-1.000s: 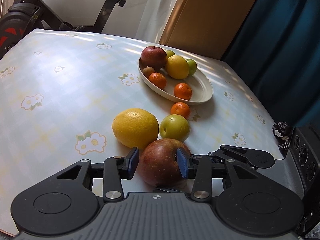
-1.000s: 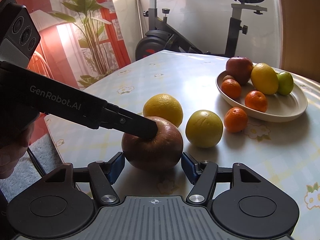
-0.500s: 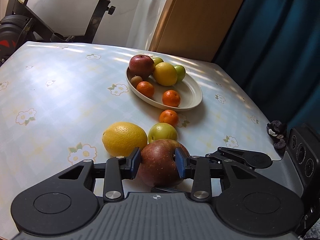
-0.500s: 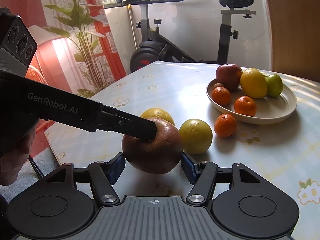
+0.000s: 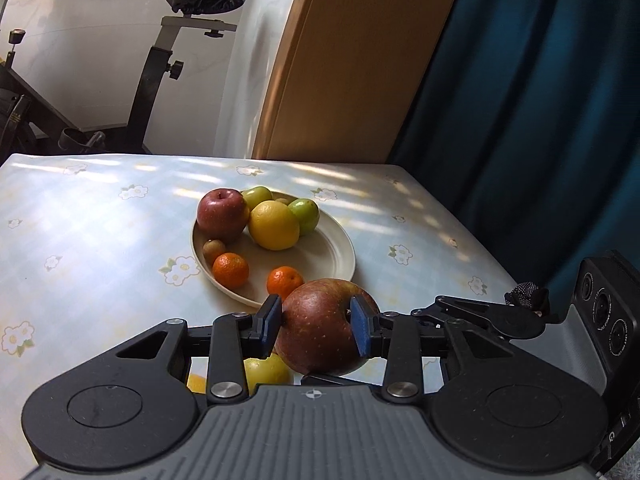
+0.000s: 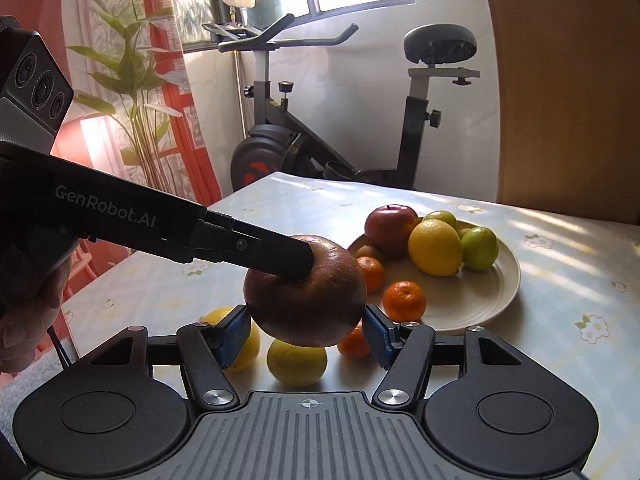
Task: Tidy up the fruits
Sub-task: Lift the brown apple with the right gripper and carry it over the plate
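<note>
A large red-brown apple [image 5: 324,332] [image 6: 308,300] hangs above the flowered table with both grippers on it. My left gripper [image 5: 316,320] is shut on it, blue pads pressed to its sides. In the right wrist view, one of the left gripper's fingers [image 6: 280,256] lies across the apple's top. My right gripper [image 6: 306,332] holds the apple low down, pads touching both flanks. Behind it, a cream plate [image 5: 340,248] [image 6: 508,280] holds a red apple [image 5: 222,214], a yellow citrus [image 5: 274,224], green fruits, a kiwi and two mandarins.
On the table below the apple lie a yellow-green fruit [image 6: 296,364], a large yellow citrus [image 6: 240,344] and a mandarin [image 6: 354,346]. An exercise bike [image 6: 304,152] and a plant stand beyond the far table edge. A blue curtain [image 5: 540,120] hangs to the right.
Both grippers have risen together with the apple, lifting it off the table and nearer the plate. The loose fruits stayed on the table, now below it.
</note>
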`<state>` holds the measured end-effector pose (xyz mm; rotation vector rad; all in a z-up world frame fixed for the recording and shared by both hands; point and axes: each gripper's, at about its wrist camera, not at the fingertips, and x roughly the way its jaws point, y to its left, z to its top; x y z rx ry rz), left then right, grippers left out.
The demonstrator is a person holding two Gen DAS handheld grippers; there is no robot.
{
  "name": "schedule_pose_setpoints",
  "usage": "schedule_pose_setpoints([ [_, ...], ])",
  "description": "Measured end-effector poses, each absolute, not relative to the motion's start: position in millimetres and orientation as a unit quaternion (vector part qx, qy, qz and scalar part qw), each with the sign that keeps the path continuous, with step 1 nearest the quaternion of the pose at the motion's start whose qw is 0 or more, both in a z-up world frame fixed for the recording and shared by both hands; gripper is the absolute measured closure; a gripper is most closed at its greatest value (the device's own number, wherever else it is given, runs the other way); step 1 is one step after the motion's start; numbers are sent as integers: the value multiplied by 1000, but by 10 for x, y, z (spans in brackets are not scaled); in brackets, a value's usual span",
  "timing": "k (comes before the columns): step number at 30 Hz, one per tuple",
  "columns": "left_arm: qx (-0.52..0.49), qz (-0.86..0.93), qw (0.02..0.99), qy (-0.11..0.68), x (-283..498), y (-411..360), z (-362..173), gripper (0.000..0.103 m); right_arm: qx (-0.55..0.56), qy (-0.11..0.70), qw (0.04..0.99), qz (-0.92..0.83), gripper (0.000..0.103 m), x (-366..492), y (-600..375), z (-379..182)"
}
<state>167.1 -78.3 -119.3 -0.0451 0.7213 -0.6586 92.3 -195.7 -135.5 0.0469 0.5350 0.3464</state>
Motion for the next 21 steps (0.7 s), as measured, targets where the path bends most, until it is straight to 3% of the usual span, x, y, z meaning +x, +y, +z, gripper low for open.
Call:
schedule_pose_setpoints([
  [21, -25, -319, 873, 369, 2512, -1418, -1252, 63, 25, 272, 949, 158, 45, 1694, -2683, -1467],
])
